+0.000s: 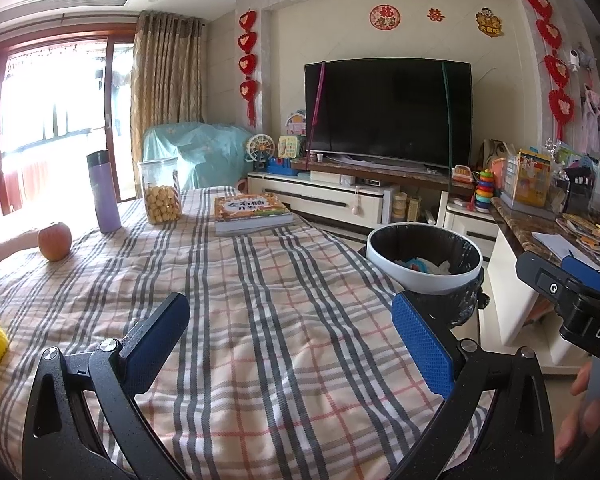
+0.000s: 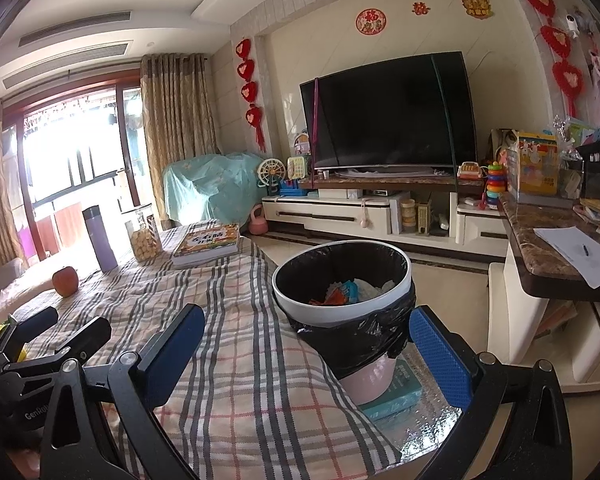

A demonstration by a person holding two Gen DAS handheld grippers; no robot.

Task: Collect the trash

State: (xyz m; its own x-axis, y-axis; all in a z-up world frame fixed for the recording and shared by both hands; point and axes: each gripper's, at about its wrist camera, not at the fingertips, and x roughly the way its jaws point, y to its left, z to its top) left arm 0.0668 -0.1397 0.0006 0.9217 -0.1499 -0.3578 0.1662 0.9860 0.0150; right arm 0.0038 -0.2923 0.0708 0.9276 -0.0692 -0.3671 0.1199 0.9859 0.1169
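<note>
Both tools are spread wide and empty: my left tool (image 1: 290, 344) over the checked table (image 1: 260, 300), my right tool (image 2: 306, 346) by the bin (image 2: 340, 280). The trash (image 2: 348, 290) already sits inside it. I can't spot loose trash on the cloth, so grabbing keepers is my worry: one apple (image 1: 54, 241), one bottle (image 1: 103, 191), one cookie jar (image 1: 160, 190), one book (image 1: 252, 210).

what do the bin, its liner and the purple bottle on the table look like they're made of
Bin: seemingly smooth plastic, with a glossy white rim band and pink body. Liner: thin black plastic film, crinkled and shiny where it bunches below the rim. Purple bottle: probably coated metal or plastic, with a matte lavender body and dark cap; the look leaves it open.
</note>
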